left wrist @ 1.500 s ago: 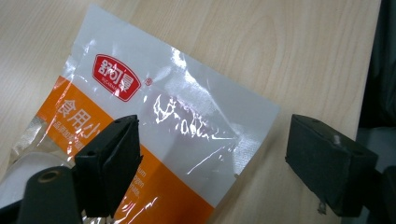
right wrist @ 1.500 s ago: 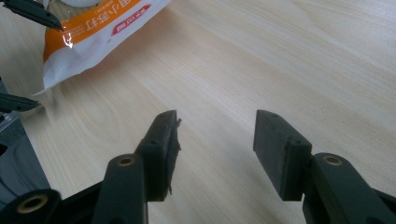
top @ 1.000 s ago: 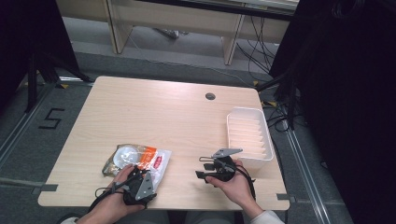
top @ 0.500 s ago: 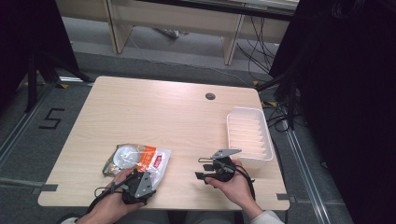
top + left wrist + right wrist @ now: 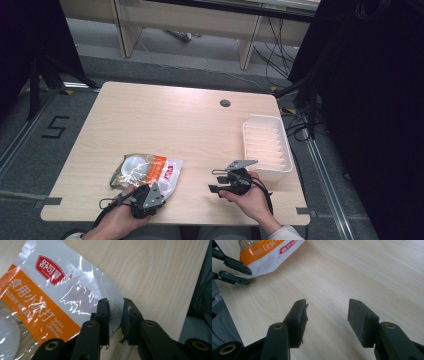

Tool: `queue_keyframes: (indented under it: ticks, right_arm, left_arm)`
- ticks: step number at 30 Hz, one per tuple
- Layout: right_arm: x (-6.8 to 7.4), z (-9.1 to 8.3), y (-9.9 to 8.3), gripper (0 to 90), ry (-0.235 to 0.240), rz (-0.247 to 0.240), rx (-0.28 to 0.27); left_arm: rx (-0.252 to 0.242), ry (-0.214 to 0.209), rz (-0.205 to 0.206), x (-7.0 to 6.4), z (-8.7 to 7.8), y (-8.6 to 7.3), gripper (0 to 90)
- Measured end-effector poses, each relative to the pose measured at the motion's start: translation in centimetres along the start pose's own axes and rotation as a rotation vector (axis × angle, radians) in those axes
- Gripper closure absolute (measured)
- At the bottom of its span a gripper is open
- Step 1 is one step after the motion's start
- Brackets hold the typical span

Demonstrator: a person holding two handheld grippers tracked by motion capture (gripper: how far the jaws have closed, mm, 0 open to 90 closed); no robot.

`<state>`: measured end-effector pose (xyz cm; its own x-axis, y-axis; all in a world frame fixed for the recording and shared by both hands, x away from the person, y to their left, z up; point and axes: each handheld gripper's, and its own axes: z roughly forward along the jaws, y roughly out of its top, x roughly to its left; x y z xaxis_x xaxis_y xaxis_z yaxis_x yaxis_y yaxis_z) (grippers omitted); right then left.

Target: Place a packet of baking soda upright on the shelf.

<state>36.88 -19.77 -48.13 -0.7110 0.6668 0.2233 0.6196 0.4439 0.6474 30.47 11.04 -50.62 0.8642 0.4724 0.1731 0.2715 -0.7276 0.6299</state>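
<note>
1. A light wooden table [image 5: 165,125] with a small round dark cable hole [image 5: 225,103] near its far edge stands on a grey floor; the person's two hands come in over its near edge.
2. A glossy plastic packet with an orange band, a red label and a clear window [image 5: 147,170] lies flat on the near left part of the table. Its print includes the words "Sodium Hydrogen Carbonate", and something pale and round shows through the clear end.
3. The left gripper [image 5: 115,315], black with a grey three-cornered plate on top, sits in the left hand [image 5: 117,225] at the packet's near right corner. Its jaws straddle the packet's white edge with a narrow gap between them; whether the pads actually press the film I cannot tell.
4. The right gripper [image 5: 328,315] is held in the right hand [image 5: 252,200] near the table's front edge, to the right of the packet and well apart from it. Its jaws are spread wide over bare wood, with nothing between them.
5. A white ribbed plastic tray [image 5: 267,145], rectangular and shallow, sits on the right side of the table, just beside the right gripper.
</note>
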Motion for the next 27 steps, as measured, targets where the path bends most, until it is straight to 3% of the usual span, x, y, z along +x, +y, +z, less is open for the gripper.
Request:
queue_keyframes:
  ticks: [4,10,13,14,18,19,27]
  right_arm:
    - [0.0,0.0,0.0,49.9,0.004,0.002,-0.001]
    - [-0.1,-0.1,0.0,49.7,0.0,-0.004,-0.001]
    - [0.1,0.3,-0.1,49.5,0.007,0.032,-0.037]
    - [-0.1,0.1,0.0,49.5,0.001,0.003,-0.026]
    - [-0.1,0.0,0.0,49.4,0.002,-0.001,0.001]
    - [-0.1,0.2,-0.1,49.5,0.004,0.008,-0.032]
    - [-0.3,0.0,0.0,49.3,0.0,0.008,-0.002]
  left_arm:
    - [0.005,0.007,0.009,-0.1,-0.2,0.0,89.3]
    - [0.003,0.027,0.033,-0.1,-0.5,0.1,89.6]
    - [0.002,0.022,0.042,0.0,-0.6,0.1,89.7]
    - [-0.001,0.025,0.047,0.0,-0.6,0.1,89.7]
    - [-0.017,0.052,0.084,0.2,-1.4,0.3,89.8]
    - [-0.04,0.067,0.067,0.2,-1.4,0.2,89.8]
    - [-0.109,0.129,0.035,1.0,-3.0,0.2,90.0]
